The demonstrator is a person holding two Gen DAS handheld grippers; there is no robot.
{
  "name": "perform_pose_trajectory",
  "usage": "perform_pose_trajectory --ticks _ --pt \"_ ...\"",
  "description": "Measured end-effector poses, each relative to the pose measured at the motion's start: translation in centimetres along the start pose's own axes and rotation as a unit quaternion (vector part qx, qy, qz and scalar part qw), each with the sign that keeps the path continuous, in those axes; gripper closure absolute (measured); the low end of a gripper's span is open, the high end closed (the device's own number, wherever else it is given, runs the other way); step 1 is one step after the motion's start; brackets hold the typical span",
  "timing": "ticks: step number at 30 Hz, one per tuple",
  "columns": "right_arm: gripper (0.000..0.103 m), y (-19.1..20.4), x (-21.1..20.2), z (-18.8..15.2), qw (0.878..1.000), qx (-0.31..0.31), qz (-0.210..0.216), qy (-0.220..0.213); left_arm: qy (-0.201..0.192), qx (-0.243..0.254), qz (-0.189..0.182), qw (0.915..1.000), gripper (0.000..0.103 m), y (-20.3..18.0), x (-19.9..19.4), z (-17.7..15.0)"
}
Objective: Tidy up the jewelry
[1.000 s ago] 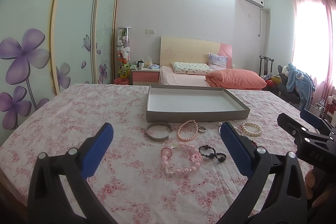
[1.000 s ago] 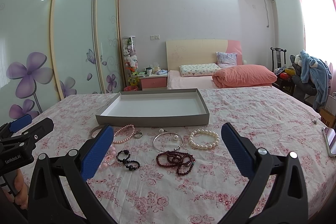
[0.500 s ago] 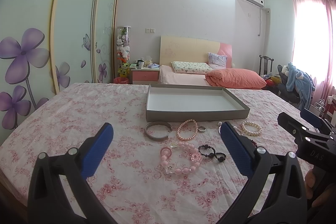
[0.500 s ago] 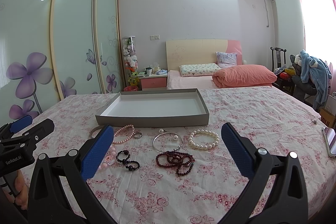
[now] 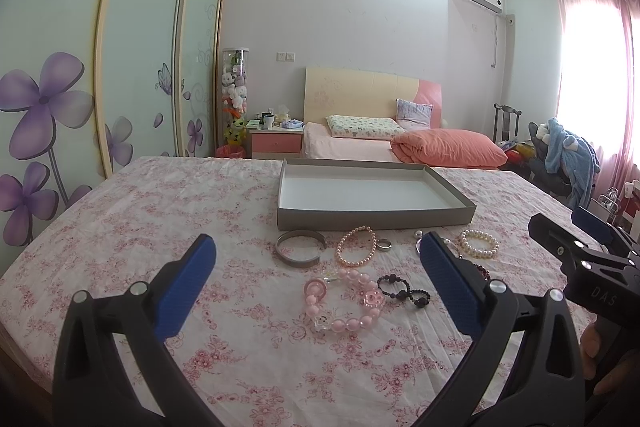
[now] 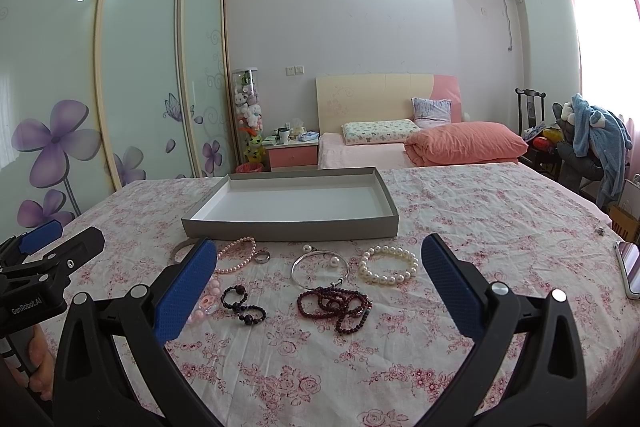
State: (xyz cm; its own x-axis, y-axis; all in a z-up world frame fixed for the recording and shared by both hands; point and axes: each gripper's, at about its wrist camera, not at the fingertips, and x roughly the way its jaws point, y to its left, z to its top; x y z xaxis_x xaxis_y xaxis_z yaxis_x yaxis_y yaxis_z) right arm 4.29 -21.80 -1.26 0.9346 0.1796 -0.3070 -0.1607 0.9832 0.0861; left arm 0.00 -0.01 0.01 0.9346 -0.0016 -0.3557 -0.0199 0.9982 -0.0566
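— Left hand-held gripper [image 5: 316,279] is hovering wide open and holding nothing; the right hand-held gripper [image 6: 320,283] is doing the same.

— Where is the jewelry lying?

— On the floral bedsheet [image 6: 480,227], just in front of the grey tray [image 6: 292,229]: white pearl bracelet [image 6: 389,265], silver bangle [image 6: 320,267], dark red beads [image 6: 336,307], black bead bracelet [image 6: 243,303], pink pearl bracelet [image 5: 357,247], metal cuff [image 5: 299,247].

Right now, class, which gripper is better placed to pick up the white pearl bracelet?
Right gripper: open, with the pearl bracelet ahead between its fingers. From the left gripper it lies far right.
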Motion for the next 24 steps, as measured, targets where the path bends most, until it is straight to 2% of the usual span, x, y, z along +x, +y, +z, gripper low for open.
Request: perform_pose_trajectory --ticks 24 --pt "0.002 -0.14 0.39 -0.10 1.000 0.002 -0.001 0.008 0.008 -0.001 0.002 1.0000 0.004 -0.52 0.65 -0.79"
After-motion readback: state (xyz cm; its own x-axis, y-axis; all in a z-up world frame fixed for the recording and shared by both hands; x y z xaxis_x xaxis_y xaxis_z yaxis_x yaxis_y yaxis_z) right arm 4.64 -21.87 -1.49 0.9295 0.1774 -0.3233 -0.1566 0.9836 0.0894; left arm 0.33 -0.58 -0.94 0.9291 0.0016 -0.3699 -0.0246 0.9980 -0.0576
